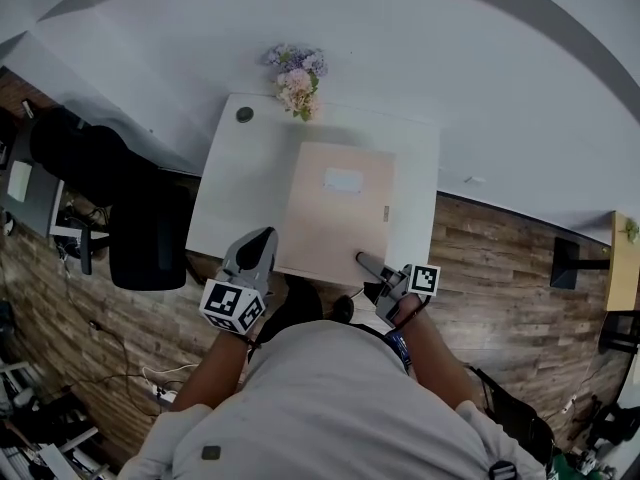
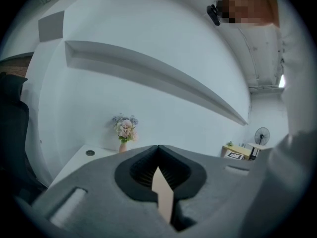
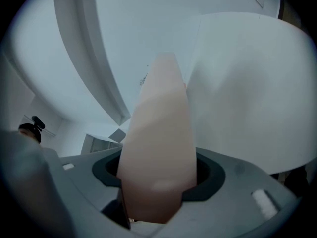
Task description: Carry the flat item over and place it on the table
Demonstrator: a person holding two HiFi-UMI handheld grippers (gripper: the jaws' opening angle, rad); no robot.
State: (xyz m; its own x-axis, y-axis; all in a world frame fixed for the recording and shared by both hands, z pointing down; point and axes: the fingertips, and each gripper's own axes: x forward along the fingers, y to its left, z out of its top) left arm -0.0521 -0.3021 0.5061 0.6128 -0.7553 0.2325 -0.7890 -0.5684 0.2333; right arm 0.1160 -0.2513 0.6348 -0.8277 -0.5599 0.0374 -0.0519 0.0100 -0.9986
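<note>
A flat pale-pink board [image 1: 335, 213] with a white label lies level over the white table [image 1: 250, 168]; its near edge juts past the table's front edge. I cannot tell whether it touches the tabletop. My left gripper [image 1: 262, 240] is shut on the board's near left corner; in the left gripper view only the board's thin edge [image 2: 162, 192] shows between the dark pads. My right gripper [image 1: 362, 260] is shut on the near right corner, and in the right gripper view the board [image 3: 158, 152] fills the space between the jaws and hides what lies beyond.
A vase of pink flowers [image 1: 298, 80] stands at the table's far edge against the white wall, with a small dark round disc [image 1: 245, 115] to its left. A black chair [image 1: 145, 233] stands left of the table. A low wooden stand [image 1: 622, 258] is at far right.
</note>
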